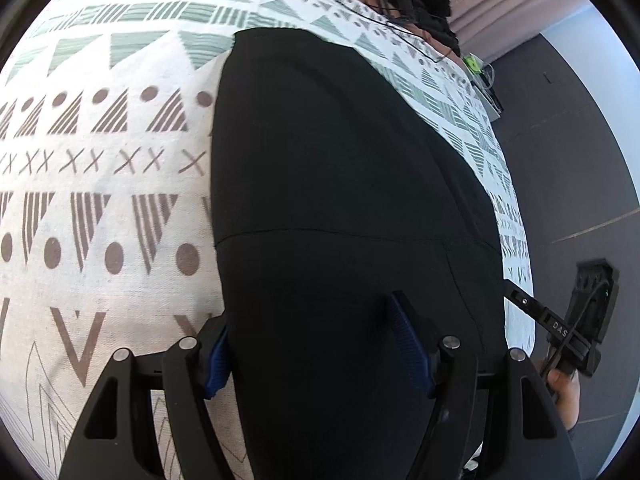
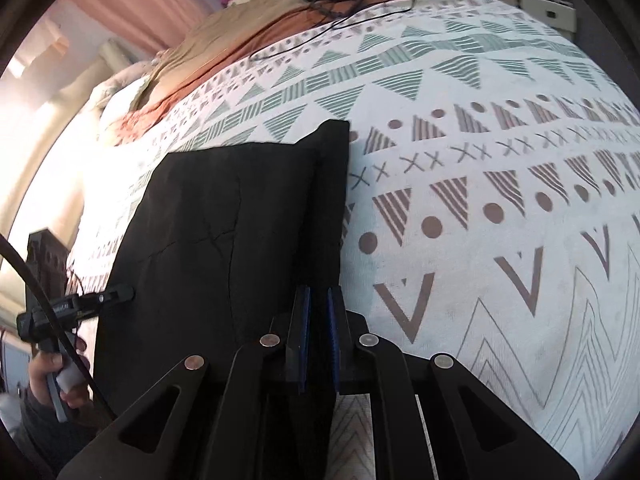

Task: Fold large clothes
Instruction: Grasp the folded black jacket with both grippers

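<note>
In the left wrist view, the black garment [image 1: 344, 184] is lying on the patterned bedspread [image 1: 100, 168], already narrowed into a long panel; the left gripper [image 1: 316, 344] is hovering with jaws spread over its near end, gripping nothing.

In the right wrist view, the right gripper [image 2: 318, 332] is pinching the garment's turned-over side strip, jaws pressed together. Crosswise folds probably remain.

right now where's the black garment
The black garment lies spread on the patterned bedspread; in the right wrist view it is left of centre, its near right edge pinched in the right gripper.
</note>
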The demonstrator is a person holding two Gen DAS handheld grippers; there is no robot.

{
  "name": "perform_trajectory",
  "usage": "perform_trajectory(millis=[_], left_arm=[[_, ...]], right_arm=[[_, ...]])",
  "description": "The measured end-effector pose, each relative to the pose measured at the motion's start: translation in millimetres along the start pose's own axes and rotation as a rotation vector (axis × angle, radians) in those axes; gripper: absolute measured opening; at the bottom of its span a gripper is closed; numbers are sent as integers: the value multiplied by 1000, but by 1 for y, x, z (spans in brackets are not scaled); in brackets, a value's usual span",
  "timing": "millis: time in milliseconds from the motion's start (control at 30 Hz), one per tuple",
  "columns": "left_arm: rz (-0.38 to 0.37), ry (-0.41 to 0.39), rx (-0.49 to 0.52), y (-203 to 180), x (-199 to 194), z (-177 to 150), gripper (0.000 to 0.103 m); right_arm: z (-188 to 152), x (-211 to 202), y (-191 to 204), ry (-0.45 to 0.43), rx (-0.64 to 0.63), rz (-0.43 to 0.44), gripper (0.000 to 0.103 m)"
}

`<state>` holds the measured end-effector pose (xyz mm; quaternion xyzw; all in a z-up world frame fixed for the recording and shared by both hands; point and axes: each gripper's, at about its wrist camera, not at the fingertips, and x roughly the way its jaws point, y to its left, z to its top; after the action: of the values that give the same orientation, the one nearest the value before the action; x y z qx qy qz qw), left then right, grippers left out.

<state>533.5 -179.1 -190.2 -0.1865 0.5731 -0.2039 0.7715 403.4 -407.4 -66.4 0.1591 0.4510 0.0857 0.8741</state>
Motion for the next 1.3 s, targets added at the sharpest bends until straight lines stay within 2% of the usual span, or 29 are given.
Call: perform_trajectory(millis=[100,233,267,300,333,367,400,467,633,733,800,867,1000,1033,1100,1133,1167,1233,1300], left_arm=[[-8,-12,43,-12,-1,0,69],[-38,-9,51,-12,1,4,69],[-46,-1,41,-9,2,6,69],[-56,4,25,-4,4,8,69],[-63,4,15,1,4,10,69],[-70,3,6,6,3,11,69],[-71,-2,-7,12,3,14,69],[-55,-14,-44,24,3,21,69],[-60,-39,-110,45,3,38,69],[-53,-41,-106,45,9,48,69],[-59,-38,-109,46,13,52,69],[-67,-35,-106,44,18,58,69],[-54,-30,-91,40,25,64,69],[-47,-30,-86,39,27,65,69],[-40,-31,-82,38,30,66,69],[-38,-30,-81,37,31,68,69],[-37,-30,-78,37,31,68,69],[-37,-32,-72,38,31,67,69],[-43,-33,-71,38,32,68,69]], right_arm=[[6,11,-15,55,-2,90,6],[13,-5,-41,-76,52,300,6],[12,2,-45,-47,73,344,6],[11,16,-50,30,108,366,6],[7,30,-53,94,134,305,6],[6,31,-53,85,120,252,6],[6,27,-52,38,99,229,6],[11,18,-53,-40,92,297,6],[30,16,-48,-50,90,337,6],[39,18,-43,-52,43,304,6],[42,27,-33,-23,-26,232,6],[44,34,-23,-10,-60,208,6],[53,35,-13,-39,-75,176,6],[54,36,-11,-42,-82,160,11],[54,34,-8,-49,-96,138,34],[52,32,-8,-52,-93,142,58],[50,31,-9,-58,-85,159,66],[47,25,-17,-69,-42,224,67],[47,25,-23,-63,-4,249,73]])
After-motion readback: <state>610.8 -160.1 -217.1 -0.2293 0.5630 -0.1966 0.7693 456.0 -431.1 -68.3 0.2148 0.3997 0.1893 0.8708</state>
